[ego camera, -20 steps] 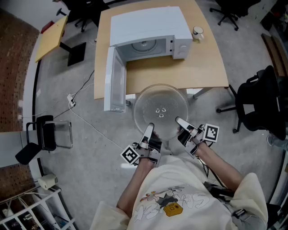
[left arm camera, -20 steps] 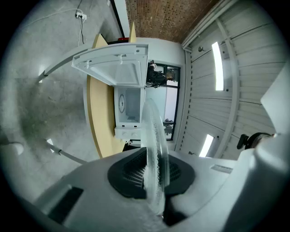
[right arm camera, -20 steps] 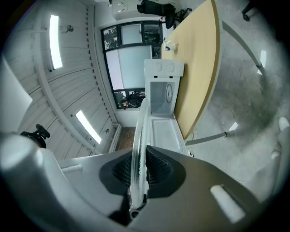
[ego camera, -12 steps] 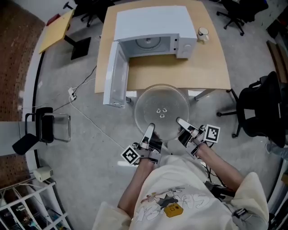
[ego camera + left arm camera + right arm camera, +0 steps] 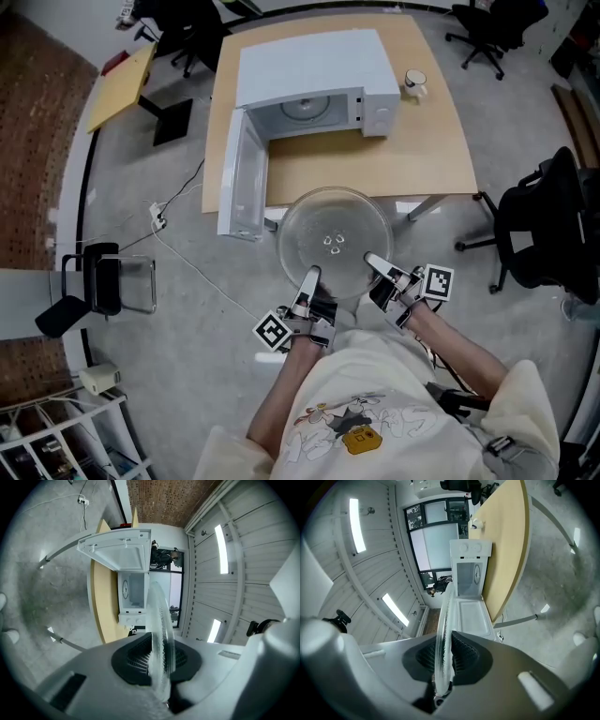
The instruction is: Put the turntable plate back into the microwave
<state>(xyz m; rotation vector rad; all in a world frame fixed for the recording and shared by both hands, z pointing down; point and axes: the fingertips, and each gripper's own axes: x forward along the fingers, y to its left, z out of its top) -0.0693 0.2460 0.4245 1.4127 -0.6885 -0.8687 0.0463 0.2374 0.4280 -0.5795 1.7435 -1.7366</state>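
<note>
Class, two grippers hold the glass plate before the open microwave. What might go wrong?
The left gripper and right gripper pinch the glass plate only at its near rim, so it may tip or slip. The open door juts out beside the path into the microwave; the plate might strike it.

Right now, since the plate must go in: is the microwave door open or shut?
Open: the door stands swung out from the microwave, whose cavity shows.
</note>
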